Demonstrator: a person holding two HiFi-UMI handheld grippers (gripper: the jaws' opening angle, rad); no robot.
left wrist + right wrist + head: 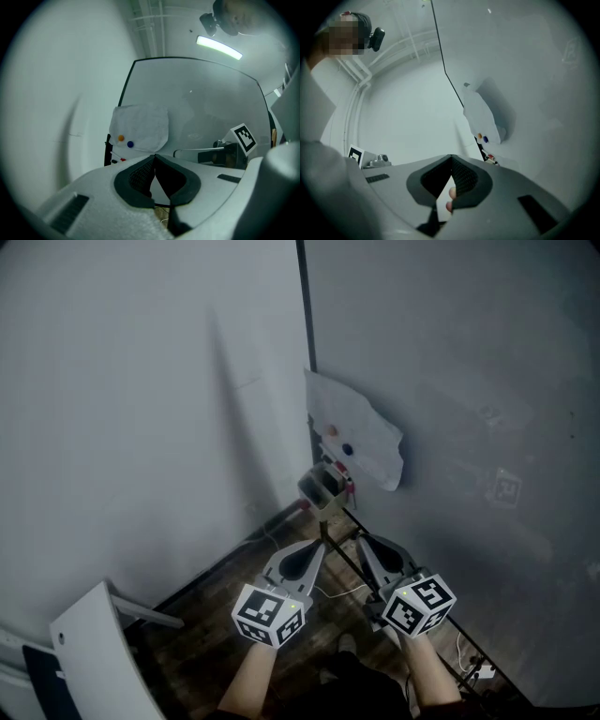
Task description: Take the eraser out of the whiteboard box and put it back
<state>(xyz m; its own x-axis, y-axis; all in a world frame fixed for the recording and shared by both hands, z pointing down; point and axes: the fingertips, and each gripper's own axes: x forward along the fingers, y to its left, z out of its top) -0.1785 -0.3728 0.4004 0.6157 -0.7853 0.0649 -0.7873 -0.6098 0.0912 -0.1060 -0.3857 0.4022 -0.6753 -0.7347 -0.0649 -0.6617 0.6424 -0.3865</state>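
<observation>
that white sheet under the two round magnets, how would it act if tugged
The white sheet is probably floppy and light: its lower edge curls off the grey whiteboard. Held by a small orange magnet and a blue magnet, it would likely slip free.

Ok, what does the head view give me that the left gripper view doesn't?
Head view only: the left gripper and right gripper together from above, the dark wooden floor, and the open top of the whiteboard box ahead of them. Left gripper view only: the ceiling light, and its own jaws meeting at the tips with nothing between. Both: the whiteboard and the white cloth hanging on it.
</observation>
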